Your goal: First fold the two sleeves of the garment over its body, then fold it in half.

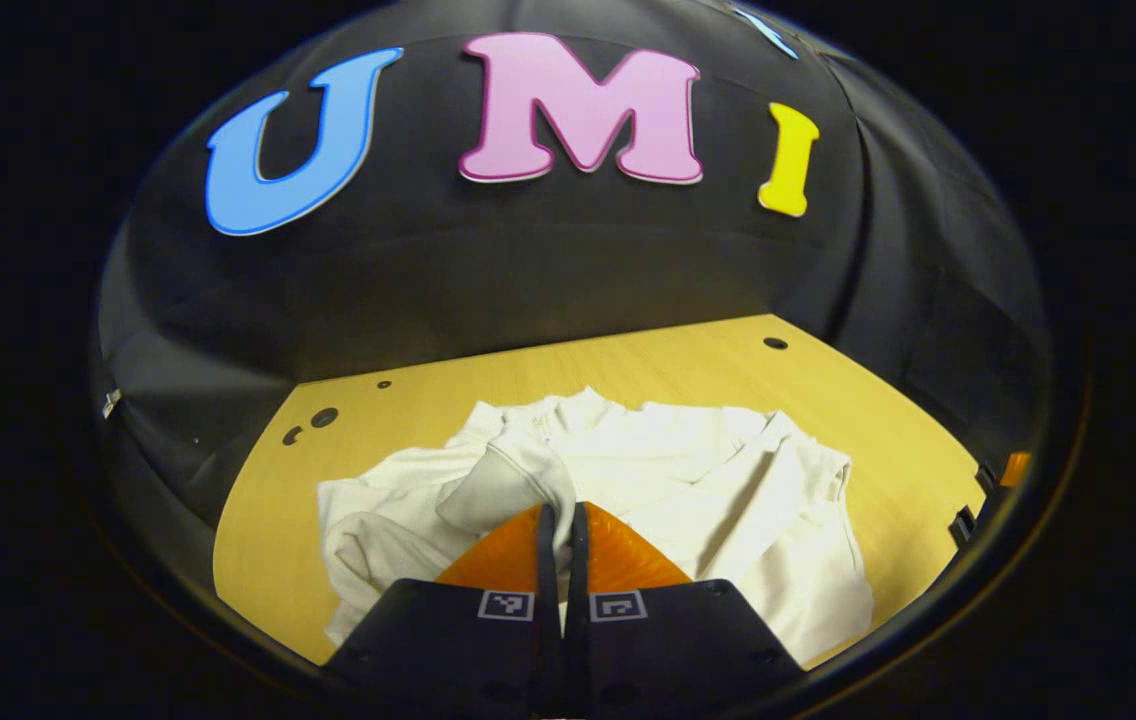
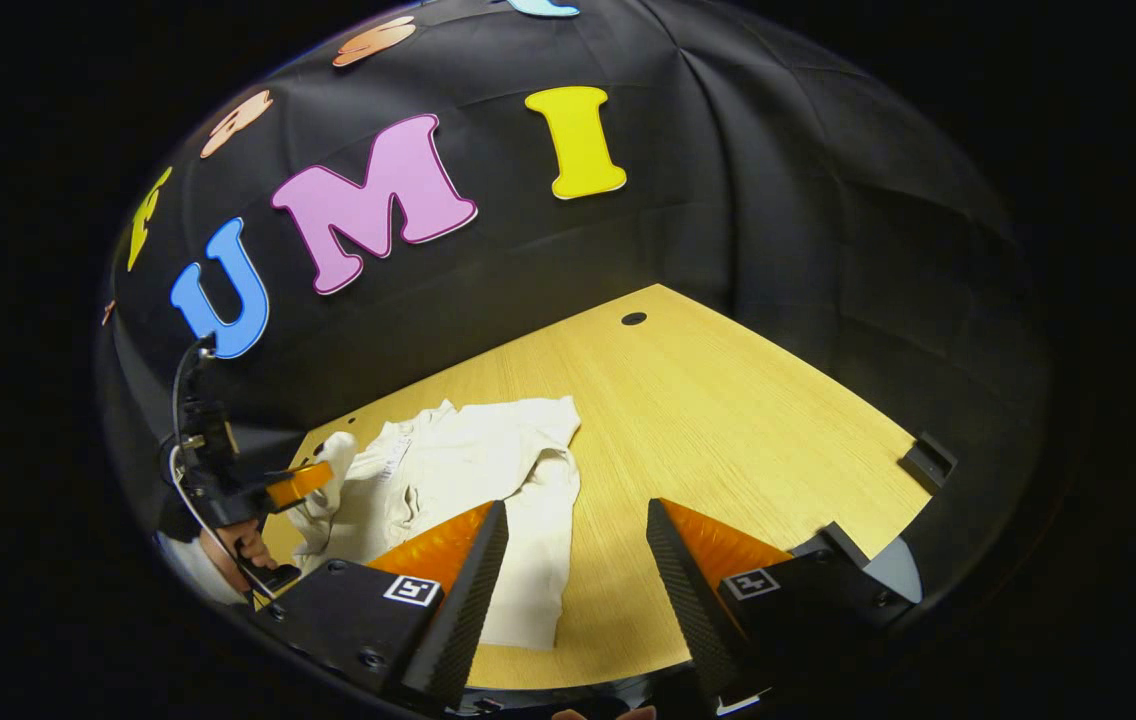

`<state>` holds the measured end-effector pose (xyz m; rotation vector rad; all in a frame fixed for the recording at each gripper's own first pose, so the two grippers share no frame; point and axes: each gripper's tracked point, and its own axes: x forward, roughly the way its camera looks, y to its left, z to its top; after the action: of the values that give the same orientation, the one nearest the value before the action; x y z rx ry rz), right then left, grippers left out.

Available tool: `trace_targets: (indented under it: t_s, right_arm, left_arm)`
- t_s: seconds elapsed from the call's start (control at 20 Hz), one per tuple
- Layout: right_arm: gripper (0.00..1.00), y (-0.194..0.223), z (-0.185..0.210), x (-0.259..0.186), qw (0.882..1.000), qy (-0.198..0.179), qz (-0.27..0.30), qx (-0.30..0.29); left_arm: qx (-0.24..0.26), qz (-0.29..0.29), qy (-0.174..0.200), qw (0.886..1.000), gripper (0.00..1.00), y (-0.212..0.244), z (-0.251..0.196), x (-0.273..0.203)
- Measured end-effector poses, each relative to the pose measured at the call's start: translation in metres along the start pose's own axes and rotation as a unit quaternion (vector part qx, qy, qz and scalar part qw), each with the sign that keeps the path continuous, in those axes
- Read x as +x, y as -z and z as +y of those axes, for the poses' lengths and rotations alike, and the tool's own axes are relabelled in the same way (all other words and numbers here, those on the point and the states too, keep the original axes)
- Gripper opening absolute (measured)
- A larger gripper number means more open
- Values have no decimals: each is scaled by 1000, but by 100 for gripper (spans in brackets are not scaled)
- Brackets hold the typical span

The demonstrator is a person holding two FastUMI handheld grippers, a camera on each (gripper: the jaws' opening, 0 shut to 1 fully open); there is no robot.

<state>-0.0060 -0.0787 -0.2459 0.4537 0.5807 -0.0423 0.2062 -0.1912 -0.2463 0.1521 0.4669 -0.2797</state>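
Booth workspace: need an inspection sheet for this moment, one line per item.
Surface: wooden table, a round hole near its far edge.
Job's things: white garment lying rumpled on the table; one sleeve lifted over the body.
Clutter: nothing seen.
Grippers: left gripper jaws closed on the sleeve; right gripper jaws wide apart, empty, above the table beside the garment.
Cables: black cable rising from the left gripper.
Surroundings: black cloth wall behind the table.
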Motion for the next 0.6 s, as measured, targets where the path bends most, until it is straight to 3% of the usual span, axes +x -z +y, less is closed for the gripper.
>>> trace_targets:
  t_s: [0.2, 0.4, 0.5, 0.6]
  right_arm:
    - [87, -3, -5, -2, 1000, 1, 0, -6]
    - [87, 0, -13, -5, 1000, 8, 2, -6]
    - [87, 0, -18, -8, 1000, 16, 2, 1]
    - [87, 0, -23, -10, 1000, 23, -1, 10]
  left_arm:
    - [22, 16, 6, 1000, 6, 20, -22, 21]
    - [8, 36, 6, 999, 6, 35, -31, 34]
    - [8, 46, 12, 999, 12, 41, -36, 38]
    - [29, 48, 4, 998, 33, 43, -37, 39]
